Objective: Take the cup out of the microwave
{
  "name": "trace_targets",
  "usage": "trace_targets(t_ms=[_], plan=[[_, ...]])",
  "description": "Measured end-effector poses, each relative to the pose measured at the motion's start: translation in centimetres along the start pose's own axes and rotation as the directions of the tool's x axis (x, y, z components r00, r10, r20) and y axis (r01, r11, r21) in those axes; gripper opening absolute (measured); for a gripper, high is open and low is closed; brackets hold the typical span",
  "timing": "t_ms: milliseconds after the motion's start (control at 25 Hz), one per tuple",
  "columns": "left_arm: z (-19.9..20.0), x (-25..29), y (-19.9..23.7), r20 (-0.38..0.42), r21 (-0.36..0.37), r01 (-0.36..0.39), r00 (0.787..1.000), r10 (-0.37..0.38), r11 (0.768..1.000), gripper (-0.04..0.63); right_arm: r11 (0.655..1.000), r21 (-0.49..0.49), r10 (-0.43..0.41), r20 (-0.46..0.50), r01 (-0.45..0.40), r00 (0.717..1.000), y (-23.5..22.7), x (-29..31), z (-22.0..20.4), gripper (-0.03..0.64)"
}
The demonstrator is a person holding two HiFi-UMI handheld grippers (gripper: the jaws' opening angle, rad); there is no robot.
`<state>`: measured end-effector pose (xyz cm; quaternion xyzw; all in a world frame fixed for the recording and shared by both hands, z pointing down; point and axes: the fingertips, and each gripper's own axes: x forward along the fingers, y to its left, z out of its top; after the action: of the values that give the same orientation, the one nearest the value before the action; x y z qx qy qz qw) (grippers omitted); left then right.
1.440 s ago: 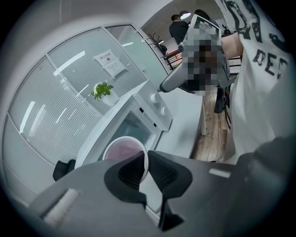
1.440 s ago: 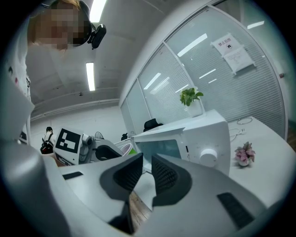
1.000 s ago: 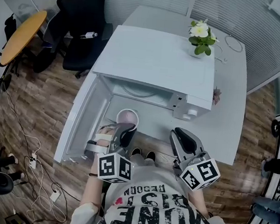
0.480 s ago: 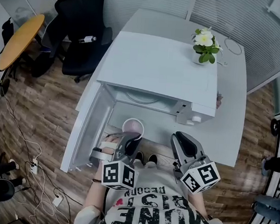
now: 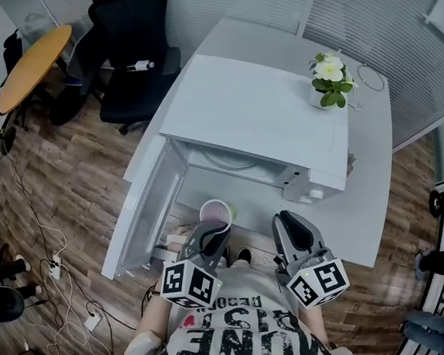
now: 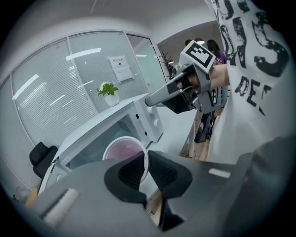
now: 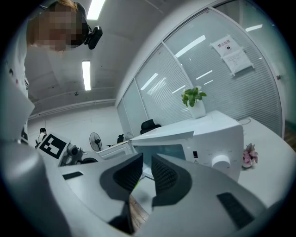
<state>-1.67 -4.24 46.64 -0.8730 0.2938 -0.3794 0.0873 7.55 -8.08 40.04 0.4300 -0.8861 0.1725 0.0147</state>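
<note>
A white cup [image 5: 215,211] with a pinkish inside hangs just in front of the open white microwave [image 5: 259,114], outside its cavity. My left gripper [image 5: 216,231] is shut on the cup's near rim; in the left gripper view the rim of the cup [image 6: 124,152] sits pinched in my left gripper [image 6: 145,159]. The microwave door [image 5: 145,204] swings out to the left. My right gripper [image 5: 287,220] is held to the right of the cup, below the control panel, and is shut and empty [image 7: 147,163].
The microwave stands on a white table [image 5: 365,187]. A potted white flower [image 5: 328,72] sits at the back right and a small pink flower [image 5: 351,158] beside the microwave. A black office chair [image 5: 134,32], a round wooden table [image 5: 30,57] and floor cables [image 5: 57,266] lie left.
The left gripper has drawn the cup out from the microwave's mouth toward me and slightly right. The right gripper has barely shifted.
</note>
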Motion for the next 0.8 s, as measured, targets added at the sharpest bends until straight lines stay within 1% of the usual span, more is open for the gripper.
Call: trace_targets(t_ms=[200, 320, 400, 680, 800], plan=[[0.0, -0.4, 0.4, 0.052, -0.085, -0.01, 0.999, 0.014, 0.996, 0.035, 1.0, 0.004, -0.001, -0.001, 0.001, 1.0, 0.2, 0.3, 0.1, 0.069], [0.3, -0.9, 0.9, 0.097, -0.159, -0.025, 0.994, 0.041, 0.987, 0.035, 1.0, -0.005, -0.003, 0.004, 0.003, 1.0, 0.3, 0.5, 0.3, 0.069], [0.5, -1.2, 1.4, 0.122, -0.195, -0.041, 0.99, 0.065, 0.98, 0.035, 1.0, -0.005, -0.004, 0.008, 0.004, 1.0, 0.4, 0.6, 0.4, 0.069], [1.7, -2.3, 2.9, 0.216, -0.287, -0.1, 0.962, 0.167, 0.953, 0.035, 1.0, -0.003, -0.014, 0.024, 0.014, 1.0, 0.9, 0.7, 1.0, 0.069], [2.1, -3.0, 4.0, 0.251, -0.33, -0.122, 0.945, 0.211, 0.936, 0.035, 1.0, 0.0, -0.026, 0.035, 0.026, 0.999, 1.1, 0.7, 1.3, 0.069]])
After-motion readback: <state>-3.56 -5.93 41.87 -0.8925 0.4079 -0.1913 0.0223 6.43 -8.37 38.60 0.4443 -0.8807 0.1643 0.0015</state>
